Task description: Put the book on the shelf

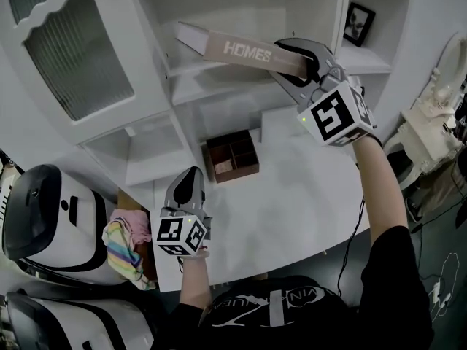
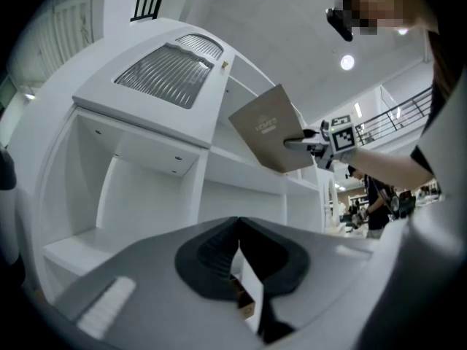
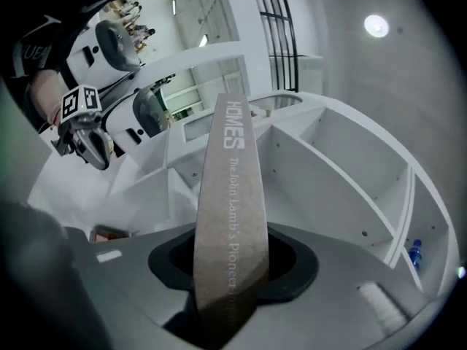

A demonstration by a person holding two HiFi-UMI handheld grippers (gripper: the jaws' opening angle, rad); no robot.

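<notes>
A brown book (image 1: 241, 49) with "HOMES" printed on its spine is held in the air in front of the white shelf unit (image 1: 211, 86), its far end level with an upper shelf board. My right gripper (image 1: 310, 63) is shut on the book's near end. In the right gripper view the book's spine (image 3: 232, 159) runs up from between the jaws of the right gripper (image 3: 232, 265). My left gripper (image 1: 191, 184) hovers low over the white table (image 1: 292, 195), shut with nothing in it. From the left gripper view I see the left gripper (image 2: 237, 224), the book (image 2: 270, 126) and the right gripper (image 2: 310, 143).
A small brown compartment box (image 1: 232, 159) sits on the table against the shelf unit. A striped colourful cloth (image 1: 124, 243) lies at the table's left edge beside white rounded machines (image 1: 44, 210). A framed picture (image 1: 359, 22) stands in the right shelf bay.
</notes>
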